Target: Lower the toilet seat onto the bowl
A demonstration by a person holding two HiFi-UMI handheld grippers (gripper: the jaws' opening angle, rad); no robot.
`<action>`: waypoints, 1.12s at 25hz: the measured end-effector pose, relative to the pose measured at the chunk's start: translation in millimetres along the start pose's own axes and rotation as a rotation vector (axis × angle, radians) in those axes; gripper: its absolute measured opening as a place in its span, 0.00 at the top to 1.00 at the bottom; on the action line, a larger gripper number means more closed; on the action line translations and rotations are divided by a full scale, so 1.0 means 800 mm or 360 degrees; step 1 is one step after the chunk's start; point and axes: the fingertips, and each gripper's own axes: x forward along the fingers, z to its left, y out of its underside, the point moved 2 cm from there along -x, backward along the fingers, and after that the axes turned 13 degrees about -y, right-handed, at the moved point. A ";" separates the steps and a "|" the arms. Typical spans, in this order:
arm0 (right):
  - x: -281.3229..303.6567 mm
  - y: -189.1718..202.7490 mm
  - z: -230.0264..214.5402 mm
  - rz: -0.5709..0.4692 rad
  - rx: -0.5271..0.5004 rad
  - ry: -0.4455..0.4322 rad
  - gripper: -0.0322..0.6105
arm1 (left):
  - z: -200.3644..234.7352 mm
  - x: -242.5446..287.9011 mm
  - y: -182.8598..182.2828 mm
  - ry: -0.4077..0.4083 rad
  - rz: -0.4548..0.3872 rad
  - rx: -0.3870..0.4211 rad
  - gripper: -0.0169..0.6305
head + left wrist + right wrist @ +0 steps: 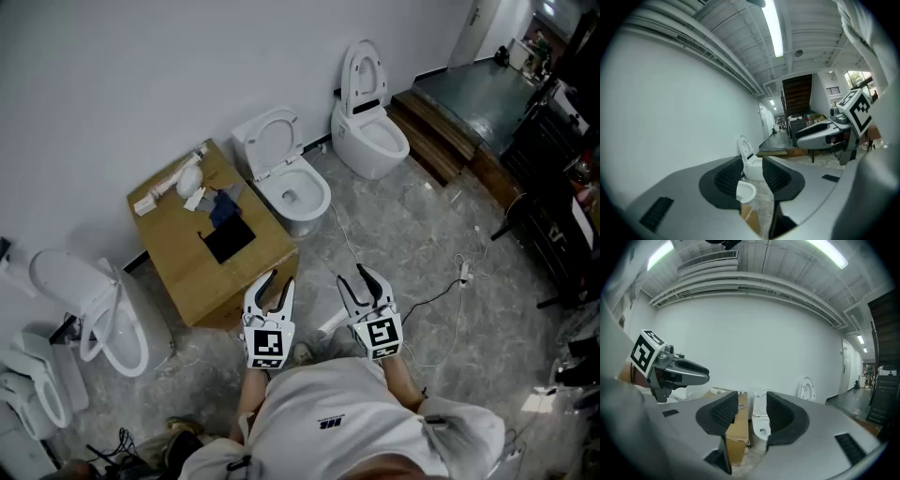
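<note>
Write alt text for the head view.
A person holds the left tool and right tool, both open and empty, facing a white toilet whose seat stands raised against the wall. A cardboard box sits beside it; another toilet stands farther right.

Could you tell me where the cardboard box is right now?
The cardboard box stands left of centre in the head view, against the wall, beside the open toilet.

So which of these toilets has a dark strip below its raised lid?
The toilet farthest right along the wall, beside the dark platform; its lid is a tall narrow oval. The middle toilet looks plain white.
</note>
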 end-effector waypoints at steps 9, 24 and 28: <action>0.024 0.015 -0.004 0.0007 0.0047 0.0021 0.68 | 0.014 0.016 0.015 0.0026 0.0019 -0.0002 0.74; 0.075 0.024 -0.053 0.0050 0.0059 0.0049 0.68 | 0.019 0.093 0.023 0.0049 0.0033 0.0021 0.75; 0.093 0.026 -0.087 0.0059 0.0049 0.0045 0.68 | 0.016 0.127 0.020 0.0043 0.0052 0.0022 0.75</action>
